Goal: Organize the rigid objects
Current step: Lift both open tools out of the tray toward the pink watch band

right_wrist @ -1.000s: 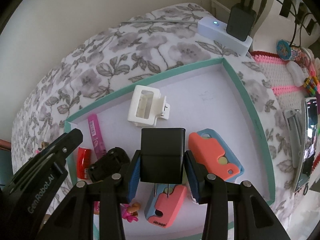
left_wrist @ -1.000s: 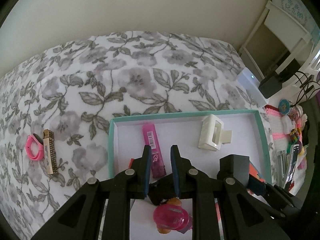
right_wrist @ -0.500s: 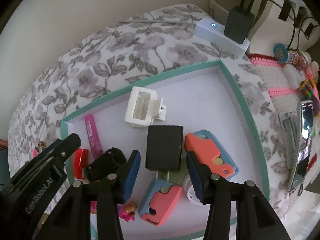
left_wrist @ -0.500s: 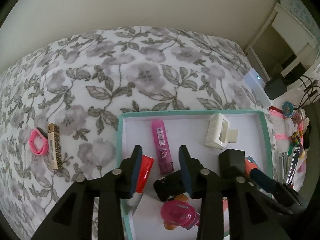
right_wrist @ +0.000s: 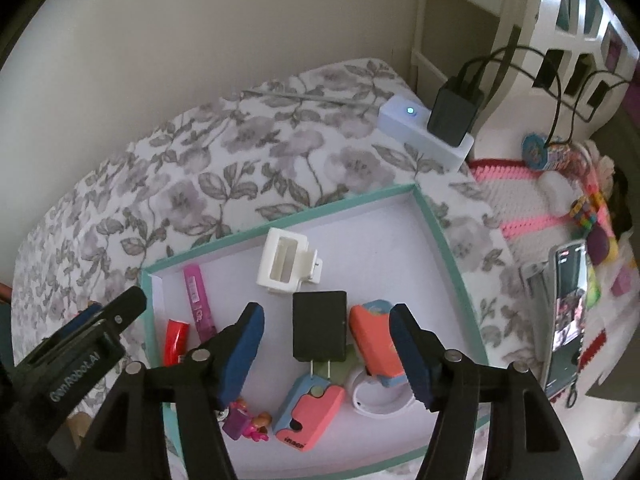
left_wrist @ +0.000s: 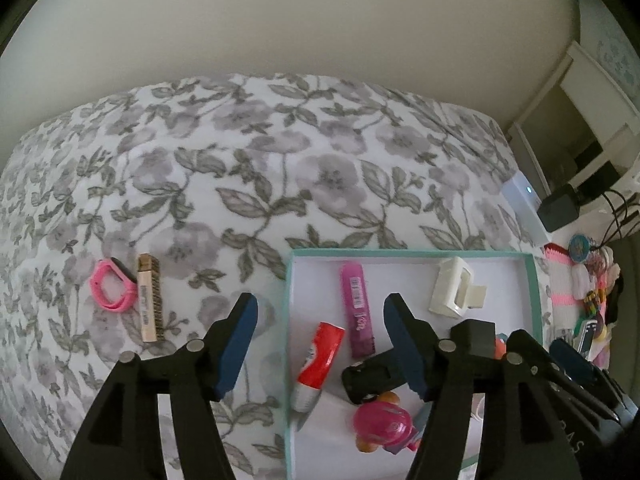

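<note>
right tongs [right_wrist: 326, 350]: wide open and empty now. A second ago they were clamped on the black charger plug [right_wrist: 319, 330]; it's been let go and lies flat in the teal tray [right_wrist: 444, 240], prongs toward the camera, so that drop looks done.

left tongs [left_wrist: 320, 344]: also spread wide, holding nothing. They were nearly closed a second ago over the tray and have since pulled back and opened.

tray contents: red tube [left_wrist: 320, 356], pink tube [left_wrist: 357, 309], white clip [right_wrist: 286, 266], coral cases [right_wrist: 374, 338], all inside.

still out on the bed: pink ring [left_wrist: 110, 286] and gold bar [left_wrist: 149, 298], touching, well left of the tray. Probably next up.
</note>
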